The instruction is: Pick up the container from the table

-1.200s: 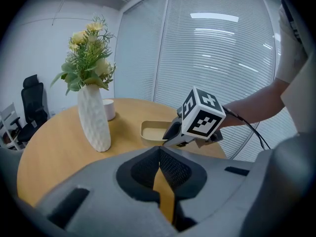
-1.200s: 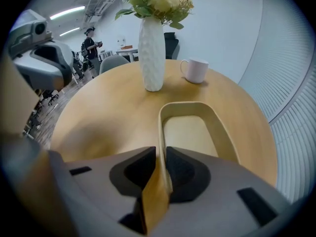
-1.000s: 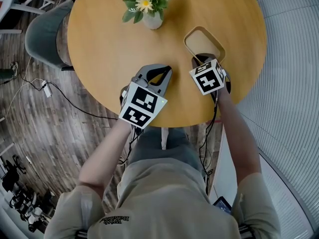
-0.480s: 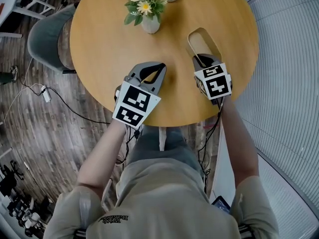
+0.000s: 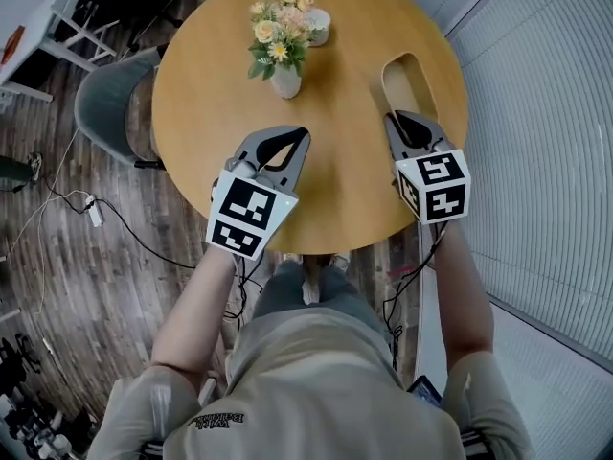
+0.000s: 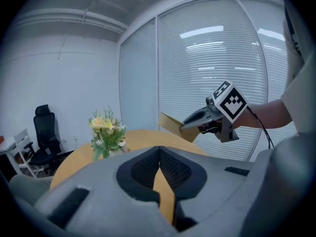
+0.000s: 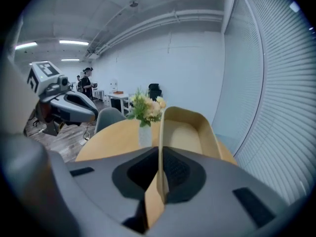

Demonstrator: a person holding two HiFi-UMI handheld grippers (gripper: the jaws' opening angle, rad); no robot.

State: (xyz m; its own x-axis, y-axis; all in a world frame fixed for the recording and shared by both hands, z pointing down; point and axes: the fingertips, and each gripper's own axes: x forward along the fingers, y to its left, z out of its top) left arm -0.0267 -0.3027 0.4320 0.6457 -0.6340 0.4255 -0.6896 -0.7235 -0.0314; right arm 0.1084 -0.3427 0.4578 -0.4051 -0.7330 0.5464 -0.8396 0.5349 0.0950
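The container (image 5: 406, 82) is a shallow tan tray with rounded corners, above the right side of the round wooden table (image 5: 335, 175). My right gripper (image 5: 400, 121) is shut on its near rim and holds it tilted off the tabletop. In the right gripper view the container (image 7: 188, 131) stands on edge, with its left wall pinched at my right gripper (image 7: 160, 154). The left gripper view shows the container (image 6: 170, 125) hanging from the right gripper (image 6: 183, 127). My left gripper (image 5: 299, 135) hovers over the table's near middle, shut with nothing in it (image 6: 159, 151).
A vase of yellow and white flowers (image 5: 282, 70) stands at the table's far middle, with a small white pot (image 5: 317, 27) behind it. A grey chair (image 5: 113, 113) sits at the table's left. Cables (image 5: 91, 214) lie on the wood floor. Window blinds run along the right.
The right gripper has closed on the container's near rim and raised it, tilting it from flat to nearly on edge. The left gripper stays shut and has barely moved.
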